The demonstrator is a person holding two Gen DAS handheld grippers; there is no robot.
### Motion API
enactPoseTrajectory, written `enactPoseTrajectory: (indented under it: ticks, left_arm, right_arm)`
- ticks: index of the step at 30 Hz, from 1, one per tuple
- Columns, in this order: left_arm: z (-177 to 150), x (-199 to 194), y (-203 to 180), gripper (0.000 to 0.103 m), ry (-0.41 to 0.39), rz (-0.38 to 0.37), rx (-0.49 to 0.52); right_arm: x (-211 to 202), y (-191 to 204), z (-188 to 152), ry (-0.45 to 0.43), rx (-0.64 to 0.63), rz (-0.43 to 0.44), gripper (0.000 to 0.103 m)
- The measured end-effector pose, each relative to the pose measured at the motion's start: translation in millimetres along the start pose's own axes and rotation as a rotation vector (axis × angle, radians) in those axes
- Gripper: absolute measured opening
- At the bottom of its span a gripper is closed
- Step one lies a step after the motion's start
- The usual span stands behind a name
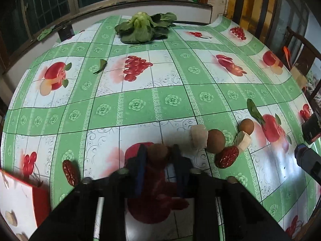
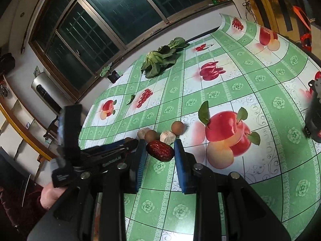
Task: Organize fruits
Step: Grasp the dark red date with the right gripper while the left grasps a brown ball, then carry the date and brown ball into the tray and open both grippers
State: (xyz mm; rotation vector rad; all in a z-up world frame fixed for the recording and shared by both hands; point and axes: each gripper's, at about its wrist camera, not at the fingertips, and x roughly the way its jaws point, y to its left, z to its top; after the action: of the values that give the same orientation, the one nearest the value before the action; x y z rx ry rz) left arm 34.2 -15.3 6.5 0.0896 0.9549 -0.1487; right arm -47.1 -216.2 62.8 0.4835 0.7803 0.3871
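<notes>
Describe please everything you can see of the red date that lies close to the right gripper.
The red date is a dark red, oval dried fruit with glossy, wrinkled skin. It lies on its side on the green and white tablecloth, its long axis slanting across the right wrist view. It sits in front of the right gripper, about level with the tips of the blue fingers, which do not press on it. Just behind it are a brown round fruit and a pale chunk; whether they touch it is unclear.
</notes>
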Motion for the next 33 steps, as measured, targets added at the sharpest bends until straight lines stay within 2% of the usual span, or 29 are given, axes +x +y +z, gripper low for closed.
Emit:
enactPoseTrajectory:
  ticks: [3,7,17,20,25,33]
  left_arm:
    - [-0.8,-2.6,1.3,0.021,-0.005,-0.002,-0.014]
    - [-6.0,-23.9,3.0,0.021,-0.063,0.007,-0.017]
    - [-48.7,-120.7,19.0,0.021,-0.263,0.102,-0.024]
    - [-62.2,-139.1,30.2,0.021,-0.289,0.133,-0.048]
    - [-84.8,-159.8,59.7,0.021,-0.303,0.171,-0.113]
    - [-118.3,-180.1,105.1,0.021,-0.312,0.232,-0.198]
  right_arm:
    - [0.2,-0.6,-0.1,-0.001,0.001,-0.005,0.030]
    - [-3.6,0.4,0.7,-0.029,-0.010,-0.007,0.030]
    - [-5.5,17.6,-3.7,-0.076,-0.110,-0.041,0.030]
    - [-0.7,28.8,-7.8,-0.068,-0.150,-0.043,0.030]
    - [11.1,52.7,-19.8,-0.035,-0.117,0.060,0.030]
    - [45.9,149.6,-61.7,0.069,-0.255,0.206,0.030]
